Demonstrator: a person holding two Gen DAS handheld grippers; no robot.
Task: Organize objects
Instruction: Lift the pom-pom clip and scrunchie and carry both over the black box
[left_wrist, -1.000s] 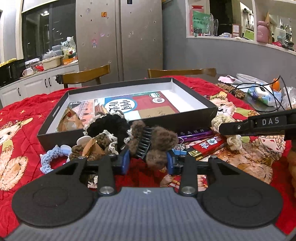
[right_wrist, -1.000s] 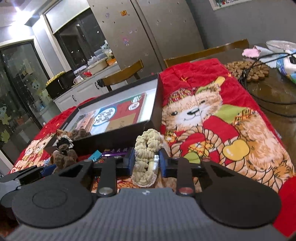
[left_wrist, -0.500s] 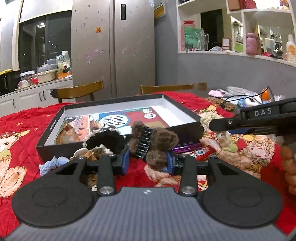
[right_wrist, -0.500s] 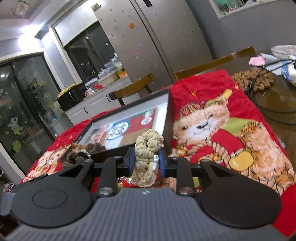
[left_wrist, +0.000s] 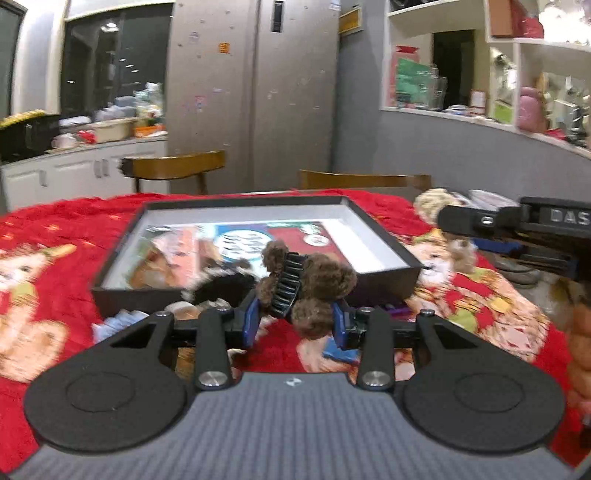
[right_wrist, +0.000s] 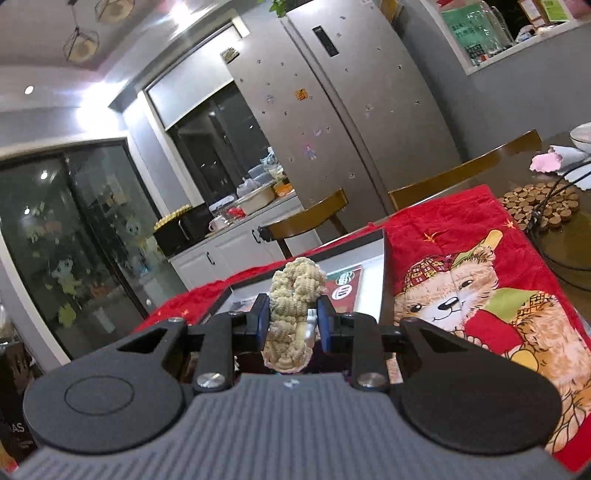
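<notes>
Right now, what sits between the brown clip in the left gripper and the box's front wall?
In the left wrist view, a black frilly scrunchie lies between the brown fuzzy claw clip and the box front wall.

Two chairs (left_wrist: 173, 166), one box (left_wrist: 380, 240), two hair clips (left_wrist: 306, 284).

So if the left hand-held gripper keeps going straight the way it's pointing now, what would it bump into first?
Probably the near wall of the black box. The left hand-held gripper, shut on a brown furry hair clip, points slightly down toward that wall just ahead. Depth is hard to judge, so it might clear the rim and land inside.
</notes>
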